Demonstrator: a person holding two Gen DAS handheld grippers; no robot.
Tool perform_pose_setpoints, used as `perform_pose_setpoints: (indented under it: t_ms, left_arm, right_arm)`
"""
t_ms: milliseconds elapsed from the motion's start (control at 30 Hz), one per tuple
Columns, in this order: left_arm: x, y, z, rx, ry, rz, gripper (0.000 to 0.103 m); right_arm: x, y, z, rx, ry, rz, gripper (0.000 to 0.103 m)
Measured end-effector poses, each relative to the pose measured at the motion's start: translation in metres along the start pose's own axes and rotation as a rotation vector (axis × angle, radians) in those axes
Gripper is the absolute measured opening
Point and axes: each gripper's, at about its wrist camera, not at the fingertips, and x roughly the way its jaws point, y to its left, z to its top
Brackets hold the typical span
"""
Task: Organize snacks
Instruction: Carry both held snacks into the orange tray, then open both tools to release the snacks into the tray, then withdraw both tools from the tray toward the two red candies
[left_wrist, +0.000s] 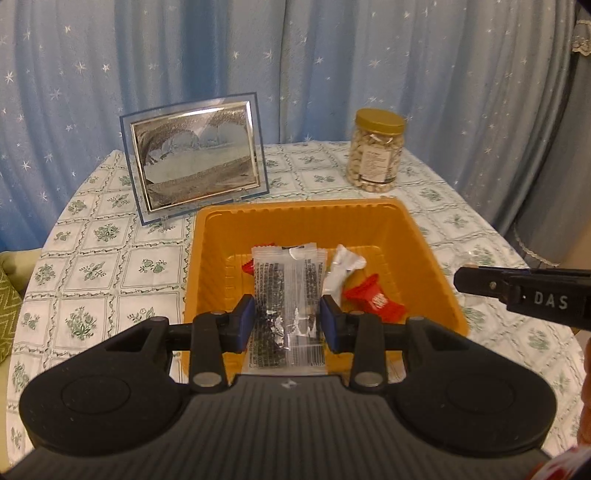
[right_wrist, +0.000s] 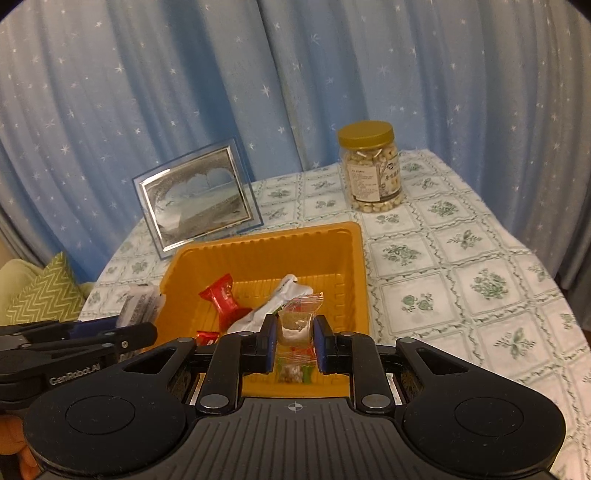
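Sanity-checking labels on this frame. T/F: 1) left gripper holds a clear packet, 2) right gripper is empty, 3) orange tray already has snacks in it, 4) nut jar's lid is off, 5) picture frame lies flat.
1. True: the left gripper is shut on the clear packet.
2. False: the right gripper is shut on a small candy packet.
3. True: the orange tray holds a red candy and a white wrapper.
4. False: the nut jar has its gold lid on.
5. False: the picture frame stands upright.
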Motion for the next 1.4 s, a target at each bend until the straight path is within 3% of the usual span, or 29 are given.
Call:
perform_pose_setpoints:
  t_ms: [100,200,667,767,800,900,1067,1400]
  left_arm:
    - [0.015,0.005,0.003,-0.017,0.001,0.0,0.036]
    - [0.023,0.01,0.006,-0.029,-0.022,-0.002,0.05]
    - [-0.002,0.035,-0.019,-0.083,-0.042,0.009,0.052]
    - [-0.007,0.035,-0.024,-0.088,-0.042,0.013,0.056]
    - [-0.008,0.036,-0.026,-0.088,-0.042,0.016,0.059]
    - [-0.015,0.036,-0.032,-0.087,-0.044,0.023,0.061]
    - [-0.031,0.035,-0.049,-0.097,-0.05,0.025,0.064]
    - [-0.08,0.025,-0.095,-0.123,-0.042,0.046,0.073]
  right_arm:
    - [0.011,-0.001,0.001,0.004,0.009,0.0,0.021]
    - [0.018,-0.002,0.0,0.009,0.018,-0.001,0.021]
    - [0.034,0.003,0.004,0.031,0.029,0.03,0.021]
    - [0.038,0.002,0.009,0.072,0.018,0.087,0.021]
    - [0.039,0.003,0.01,0.078,0.014,0.095,0.025]
    - [0.033,0.003,0.01,0.083,-0.02,0.092,0.062]
    - [0.018,-0.003,-0.004,0.116,-0.004,0.066,0.063]
    - [-0.04,-0.006,-0.069,0.132,0.062,-0.038,0.063]
